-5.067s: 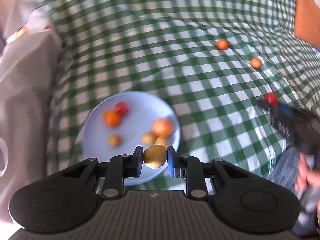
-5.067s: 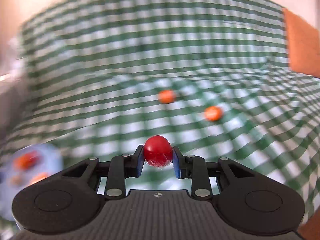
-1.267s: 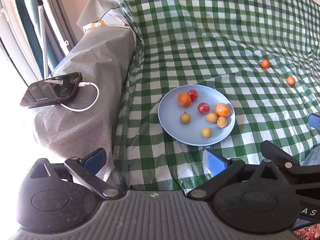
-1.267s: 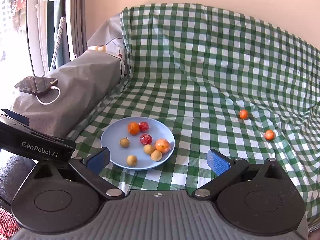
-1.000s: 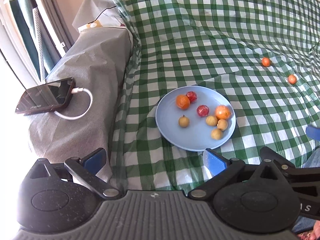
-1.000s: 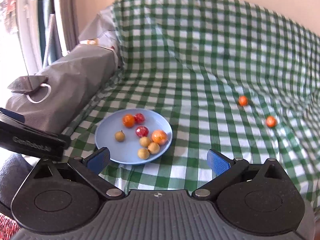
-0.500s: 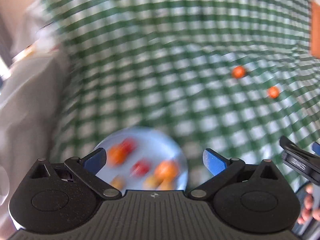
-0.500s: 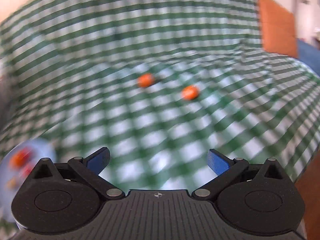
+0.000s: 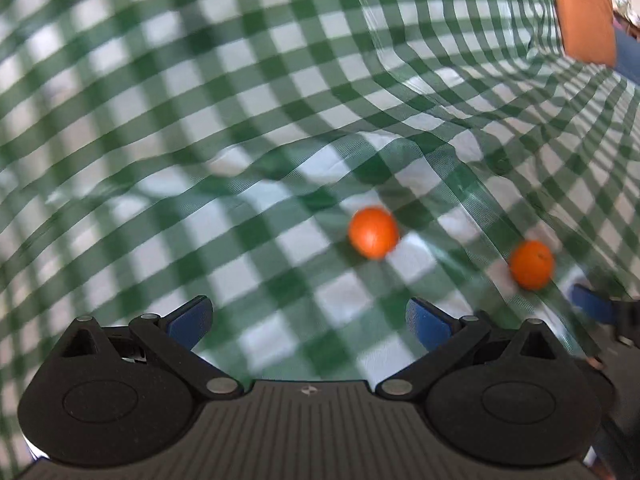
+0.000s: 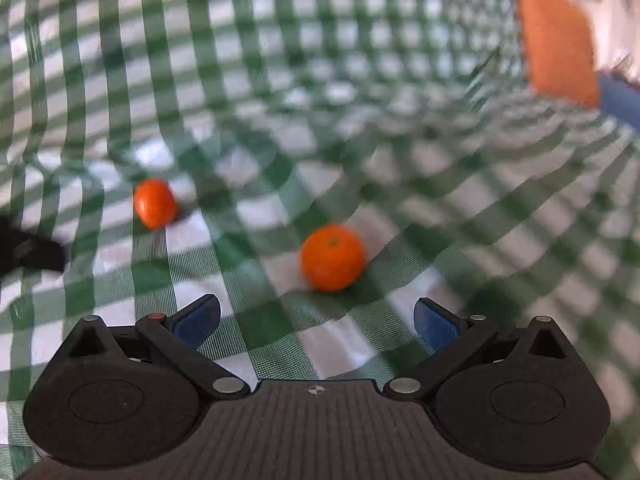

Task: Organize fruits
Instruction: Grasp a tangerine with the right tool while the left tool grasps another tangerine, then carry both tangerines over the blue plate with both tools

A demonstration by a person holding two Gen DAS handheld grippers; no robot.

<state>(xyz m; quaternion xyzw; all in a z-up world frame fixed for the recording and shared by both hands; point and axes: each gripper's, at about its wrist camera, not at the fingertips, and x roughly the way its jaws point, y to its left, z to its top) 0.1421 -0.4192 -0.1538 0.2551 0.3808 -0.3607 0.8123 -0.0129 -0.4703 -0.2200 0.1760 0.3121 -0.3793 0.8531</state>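
- Two small oranges are lying loose on the green check cloth point(image 9: 280, 128), well apart from each other. The one nearer my left point(image 9: 373, 232) is sitting a bit ahead & right of my L gripper point(image 9: 308, 318); the other one point(image 10: 332, 258) is sitting just ahead of my R gripper point(image 10: 318, 320), about centred between its blue pads.
- Both grippers are hanging wide open w/ nothing in them. L pads point(image 9: 190, 316) are hovering over bare cloth, not touching fruit.
- Progress, judging from here: these two aren't gathered yet, so that's what's left. No plate or bowl is showing in either view, so I can't tell how much is already sorted.
- Next, prob.: R is lining up best for its orange; L is needing to shift right to straddle its one.
- Around: the cloth is rumpling into folds near both fruits, so they might roll when nudged. An orange cushion point(image 10: 556, 36) is sitting at far right, out of the way. The R gripper's tip is poking in at the edge of the L view; the arms are working close, so I'm minding a bump.
- Views are blurry, so fine detail is unclear.
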